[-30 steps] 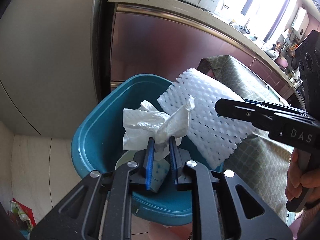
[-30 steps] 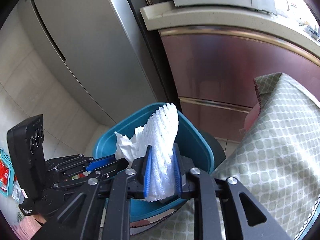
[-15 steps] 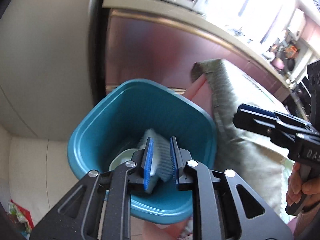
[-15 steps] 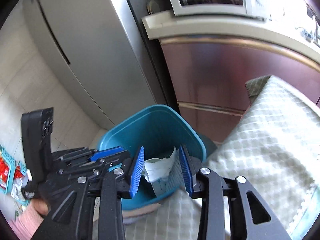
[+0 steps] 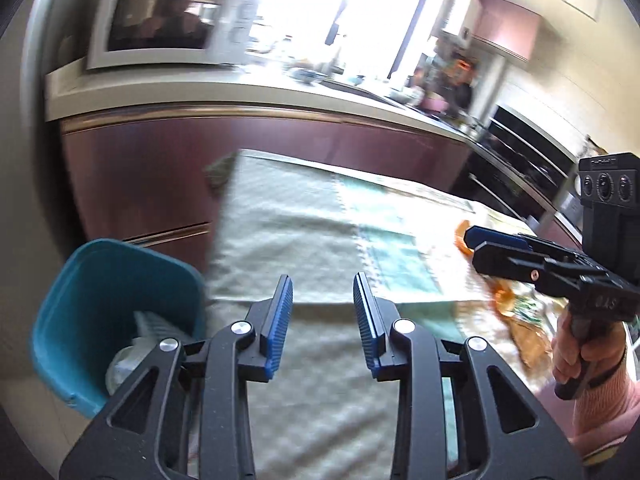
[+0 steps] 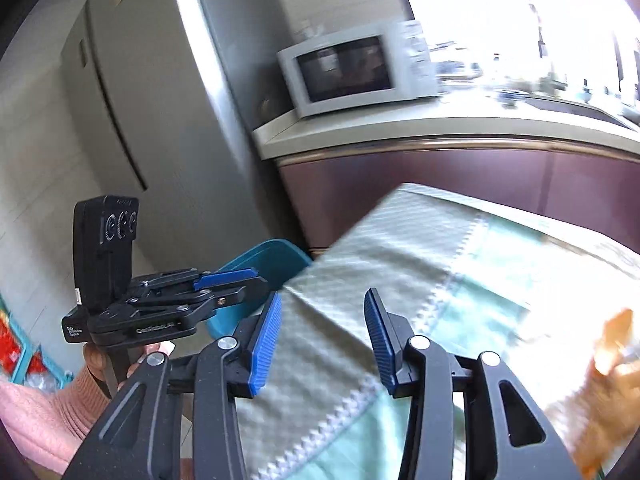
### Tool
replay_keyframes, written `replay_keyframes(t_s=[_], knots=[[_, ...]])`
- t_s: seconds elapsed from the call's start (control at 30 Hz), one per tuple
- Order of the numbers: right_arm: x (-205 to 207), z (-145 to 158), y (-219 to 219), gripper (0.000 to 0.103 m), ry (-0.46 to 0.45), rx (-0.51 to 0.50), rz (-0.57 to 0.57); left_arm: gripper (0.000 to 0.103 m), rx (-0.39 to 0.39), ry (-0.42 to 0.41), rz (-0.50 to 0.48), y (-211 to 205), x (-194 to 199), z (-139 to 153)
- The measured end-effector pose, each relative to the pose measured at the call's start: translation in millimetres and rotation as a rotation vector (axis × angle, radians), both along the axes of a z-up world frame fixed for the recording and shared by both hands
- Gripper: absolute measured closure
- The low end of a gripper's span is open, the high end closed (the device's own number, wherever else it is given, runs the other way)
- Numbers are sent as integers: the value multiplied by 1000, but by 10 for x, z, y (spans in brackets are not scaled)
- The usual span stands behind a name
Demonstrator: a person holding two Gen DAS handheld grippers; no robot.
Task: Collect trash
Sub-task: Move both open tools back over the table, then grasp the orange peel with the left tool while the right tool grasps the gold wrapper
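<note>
Teal bin [image 5: 80, 280] beside tablecloth [image 5: 304, 232] edge

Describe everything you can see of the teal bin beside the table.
The teal plastic bin is a squarish tub with rounded corners, a smooth rim and a glossy look. It stands upright and open-topped, low beside the corner of the table with the pale green checked cloth, in front of the maroon cabinet. Inside lie a white ribbed piece and something pale and rounded, both blurred. In the right wrist view only its far rim shows. Neither gripper touches it.
</note>
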State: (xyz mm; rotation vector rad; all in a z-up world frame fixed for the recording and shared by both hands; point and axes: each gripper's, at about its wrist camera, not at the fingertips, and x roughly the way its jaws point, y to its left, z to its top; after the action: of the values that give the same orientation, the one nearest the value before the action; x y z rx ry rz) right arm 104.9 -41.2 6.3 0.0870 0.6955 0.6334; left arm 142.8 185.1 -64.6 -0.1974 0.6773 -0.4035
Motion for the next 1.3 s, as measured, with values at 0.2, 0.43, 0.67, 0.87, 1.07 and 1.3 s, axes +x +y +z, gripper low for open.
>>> replay_keyframes(t_s=[0.2, 0.43, 0.67, 0.87, 1.07, 1.3], knots=[[-339, -112, -1081, 60, 21, 0, -265, 70, -16, 9, -183, -869, -73, 4], [-738, -448, -2043, 58, 112, 3, -488, 69, -12, 50, -382, -1766, -207, -149], [-987, -839, -2278, 56, 219, 6, -545, 69, 14, 123, -490, -2375, -181, -364], [-1177, -1031, -2282, 52, 276, 57, -535, 69, 41, 178, -494, -2630, 1, -514], [-1258, -1046, -2226, 50, 272, 76, -505, 69, 62, 225, -469, -2857, 220, -632], [-1270, -1056, -2184, 52, 264, 100, -492, 94, 41, 287, -470, -2983, 377, -717]])
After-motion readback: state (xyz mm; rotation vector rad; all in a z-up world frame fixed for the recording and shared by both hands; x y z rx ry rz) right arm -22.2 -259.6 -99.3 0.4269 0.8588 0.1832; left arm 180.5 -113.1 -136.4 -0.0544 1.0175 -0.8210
